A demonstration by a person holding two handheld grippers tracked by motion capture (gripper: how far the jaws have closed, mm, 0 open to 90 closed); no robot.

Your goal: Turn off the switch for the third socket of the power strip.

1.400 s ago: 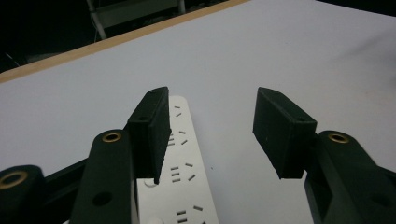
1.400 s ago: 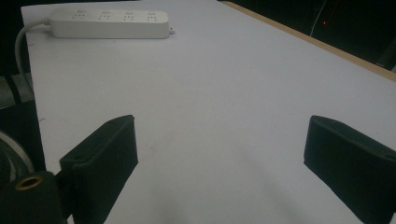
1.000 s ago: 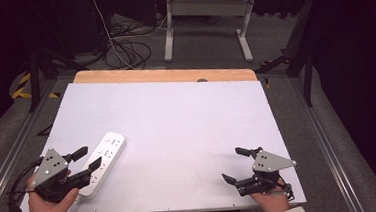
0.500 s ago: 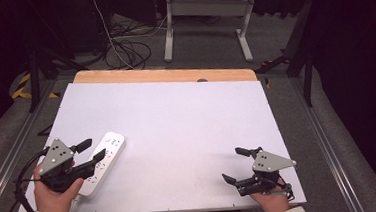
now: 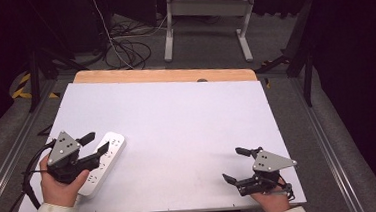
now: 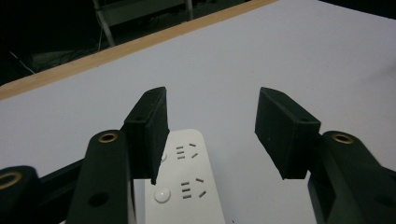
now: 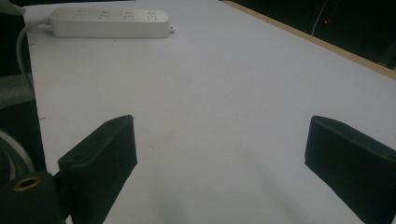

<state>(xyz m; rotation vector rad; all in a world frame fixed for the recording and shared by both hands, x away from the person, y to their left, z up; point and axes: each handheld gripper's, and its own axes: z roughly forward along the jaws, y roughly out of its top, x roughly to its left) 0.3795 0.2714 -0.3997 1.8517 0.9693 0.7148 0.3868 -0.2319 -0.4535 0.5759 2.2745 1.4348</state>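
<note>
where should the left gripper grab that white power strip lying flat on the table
Grip the long white plastic power strip across its narrow width, jaws on the two long side edges, coming down from above. It lies flat, sockets up, so only the sides offer opposing faces. The open left gripper already hovers over its far end.

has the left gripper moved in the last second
Yes. The left gripper has crept forward along the white power strip, further from the table's near edge. Its jaws stay open.
</note>
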